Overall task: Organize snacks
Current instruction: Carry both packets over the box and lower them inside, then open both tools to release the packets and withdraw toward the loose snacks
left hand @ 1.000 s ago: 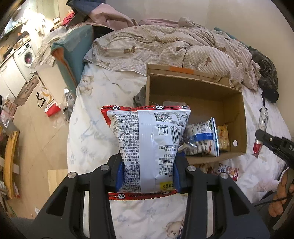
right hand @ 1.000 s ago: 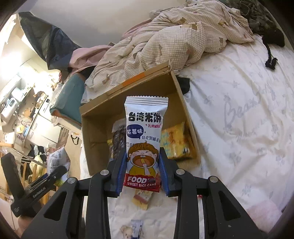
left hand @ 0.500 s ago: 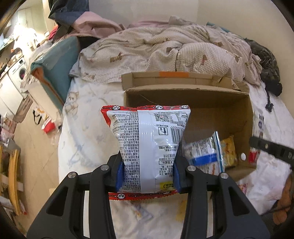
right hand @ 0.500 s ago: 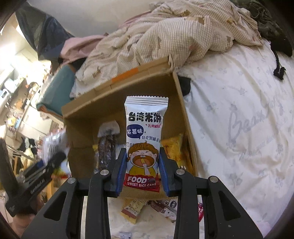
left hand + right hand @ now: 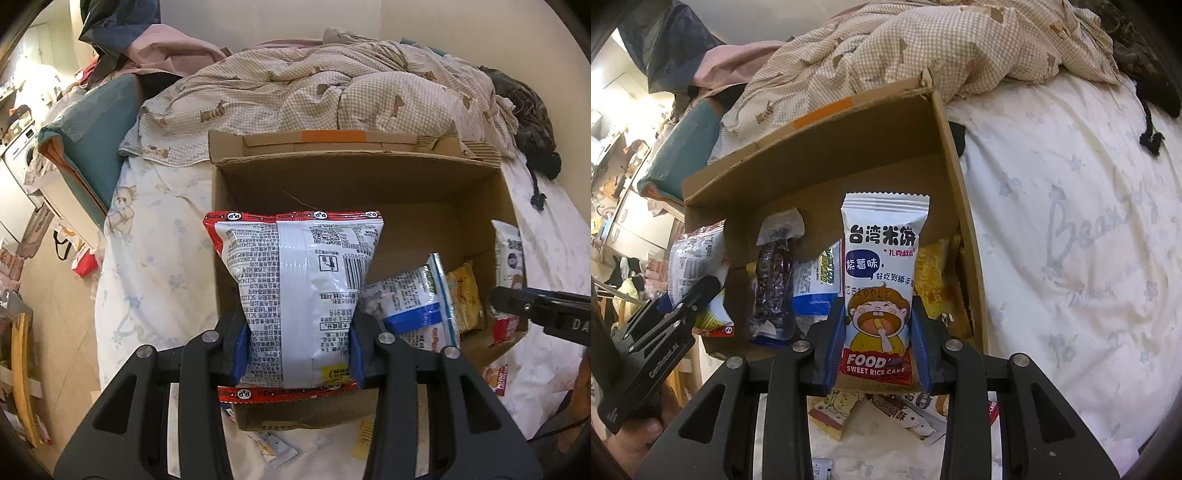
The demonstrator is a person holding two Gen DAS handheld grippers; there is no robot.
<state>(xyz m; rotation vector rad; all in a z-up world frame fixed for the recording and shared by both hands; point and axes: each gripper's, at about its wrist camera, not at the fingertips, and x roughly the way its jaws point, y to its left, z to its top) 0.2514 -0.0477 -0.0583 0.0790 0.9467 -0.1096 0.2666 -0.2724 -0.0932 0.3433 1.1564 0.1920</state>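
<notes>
My left gripper (image 5: pixel 295 350) is shut on a silver snack bag with red edges (image 5: pixel 299 295), held upright over the near left part of an open cardboard box (image 5: pixel 354 177) on the bed. In the right wrist view my right gripper (image 5: pixel 879 343) is shut on a white sweet rice cake packet (image 5: pixel 881 277), above the box's (image 5: pixel 827 147) near right side. Inside lie a white-and-blue bag (image 5: pixel 413 314), a yellow packet (image 5: pixel 465 295) and a dark snack pack (image 5: pixel 774 284). The left gripper (image 5: pixel 698 295) shows at the right view's left edge with its bag (image 5: pixel 694 258).
A rumpled checked quilt (image 5: pixel 332 96) lies behind the box. Loose snack packets (image 5: pixel 897 410) sit on the white sheet in front of the box. A teal cushion (image 5: pixel 99 147) and the bed's edge are at left, with floor below. A dark cord (image 5: pixel 1148 133) lies at right.
Both grippers have come closer to the box and lower, each still holding its packet. The box now fills more of both views.
</notes>
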